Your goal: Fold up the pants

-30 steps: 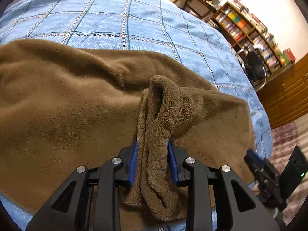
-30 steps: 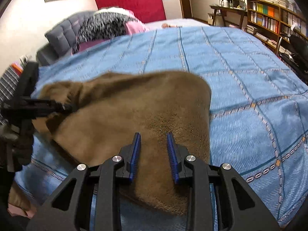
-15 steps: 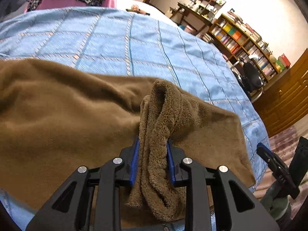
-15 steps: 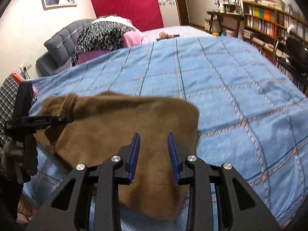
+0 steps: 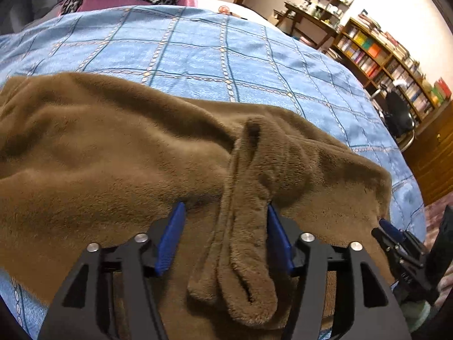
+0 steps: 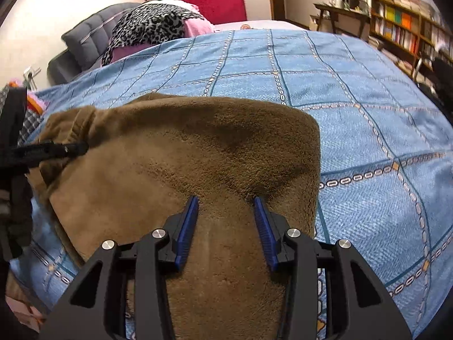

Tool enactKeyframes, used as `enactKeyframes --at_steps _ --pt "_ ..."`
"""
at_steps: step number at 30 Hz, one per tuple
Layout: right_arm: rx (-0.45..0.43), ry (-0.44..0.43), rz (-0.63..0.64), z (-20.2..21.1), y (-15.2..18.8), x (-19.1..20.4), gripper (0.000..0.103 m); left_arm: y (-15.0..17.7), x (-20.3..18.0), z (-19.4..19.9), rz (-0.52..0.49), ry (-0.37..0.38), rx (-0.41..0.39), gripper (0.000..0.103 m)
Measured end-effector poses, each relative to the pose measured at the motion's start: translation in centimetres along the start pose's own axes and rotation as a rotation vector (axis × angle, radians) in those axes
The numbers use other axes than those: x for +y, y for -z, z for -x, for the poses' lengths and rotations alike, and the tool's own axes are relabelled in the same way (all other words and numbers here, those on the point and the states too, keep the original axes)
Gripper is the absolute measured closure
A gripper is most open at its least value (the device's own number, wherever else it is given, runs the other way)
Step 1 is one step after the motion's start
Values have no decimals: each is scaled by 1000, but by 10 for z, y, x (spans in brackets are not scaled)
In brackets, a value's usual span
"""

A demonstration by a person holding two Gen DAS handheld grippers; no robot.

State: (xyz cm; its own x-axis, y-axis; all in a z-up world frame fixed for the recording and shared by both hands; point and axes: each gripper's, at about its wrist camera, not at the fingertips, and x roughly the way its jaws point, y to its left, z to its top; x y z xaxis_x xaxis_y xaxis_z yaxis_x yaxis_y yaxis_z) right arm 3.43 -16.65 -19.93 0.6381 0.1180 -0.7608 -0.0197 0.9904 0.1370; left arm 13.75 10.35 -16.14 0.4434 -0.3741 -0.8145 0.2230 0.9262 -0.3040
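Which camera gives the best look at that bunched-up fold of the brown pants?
The left wrist view: the bunched fold stands close up between the opening left gripper, whose pads are no longer pinching it. The right wrist view shows it only small, at the far left edge.

Both grippers' jaws opening

bed (image 6: 368, 107) | blue checked cover | brown fleece pants (image 6: 198, 155) lying near edge
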Motion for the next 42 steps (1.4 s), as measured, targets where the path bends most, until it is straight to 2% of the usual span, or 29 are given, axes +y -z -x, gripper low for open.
enactKeyframes --at_steps 2,6,13,17,20,26,28,31,35,38,41,42 --pt "8 -5 -7 0 -1 -1 60 1 5 11 27 9 -20 41" --pt "5 3 -17 4 -5 1 59 9 24 45 89 -15 -109 38" --pt "-60 28 31 25 -17 26 59 25 95 99 295 -65 -199 38" --pt "-85 11 78 33 -24 49 59 38 144 120 417 -155 -242 38" --pt "-82 -8 113 34 -27 68 59 44 173 123 492 -187 -261 35" --pt "-48 -30 174 27 -28 101 59 47 215 109 591 -154 -260 35" --pt "-32 -49 169 25 -28 108 59 46 223 102 608 -126 -265 25" --pt "-20 -61 164 21 -28 114 59 38 232 96 613 -95 -278 20" --pt "3 -76 162 14 -27 120 59 26 244 91 618 -67 -315 20" --pt "41 -118 109 7 -26 118 59 21 252 84 625 -42 -359 18" --pt "38 -120 111 7 -25 120 59 17 252 83 618 -33 -366 18" --pt "35 -121 116 7 -25 120 59 14 252 82 618 -26 -367 22"
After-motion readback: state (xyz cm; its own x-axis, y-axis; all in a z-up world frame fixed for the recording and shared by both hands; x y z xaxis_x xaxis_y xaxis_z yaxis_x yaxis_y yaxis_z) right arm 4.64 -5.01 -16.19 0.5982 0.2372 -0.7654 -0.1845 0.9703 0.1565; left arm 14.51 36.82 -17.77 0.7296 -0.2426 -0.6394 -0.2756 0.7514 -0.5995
